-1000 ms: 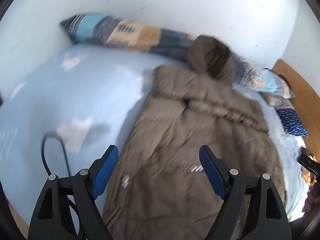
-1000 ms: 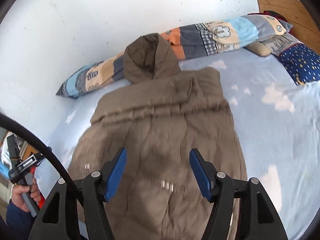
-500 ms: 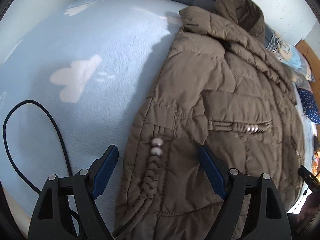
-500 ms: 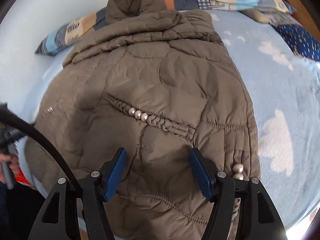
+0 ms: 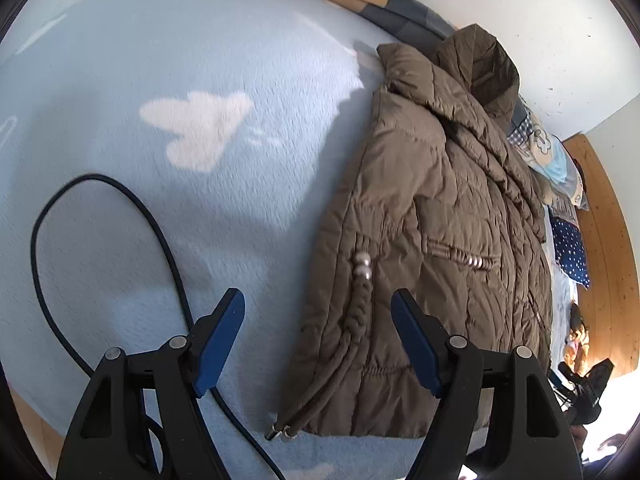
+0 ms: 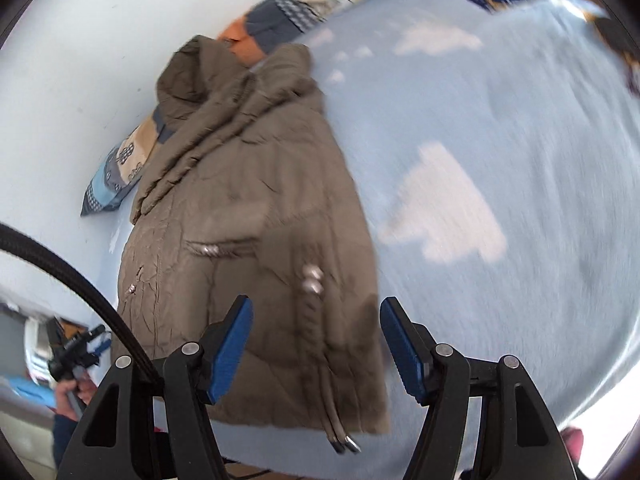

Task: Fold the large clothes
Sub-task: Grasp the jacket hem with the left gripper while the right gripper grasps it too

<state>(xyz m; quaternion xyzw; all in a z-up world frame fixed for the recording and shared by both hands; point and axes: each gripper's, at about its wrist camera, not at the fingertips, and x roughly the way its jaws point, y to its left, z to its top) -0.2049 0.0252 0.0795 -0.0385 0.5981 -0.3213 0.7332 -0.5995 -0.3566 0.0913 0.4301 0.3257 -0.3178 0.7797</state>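
— Now, item one: grippers?
— Left gripper [image 5: 318, 338] and right gripper [image 6: 316, 340], both above the hem, jaws spread wide, holding nothing.
— Item two?
— Brown coat [image 5: 432, 240], folded lengthwise on the blue blanket [image 5: 200, 208], hood toward the wall.

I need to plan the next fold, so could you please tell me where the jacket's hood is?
The hood lies at the jacket's far end, against the white wall, resting on the patchwork pillow.

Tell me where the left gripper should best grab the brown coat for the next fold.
Probably the coat hem corner nearest the drawstring. That corner lies flat at the bed's near edge, just ahead of the open left gripper, so come in low from the bed's near edge.
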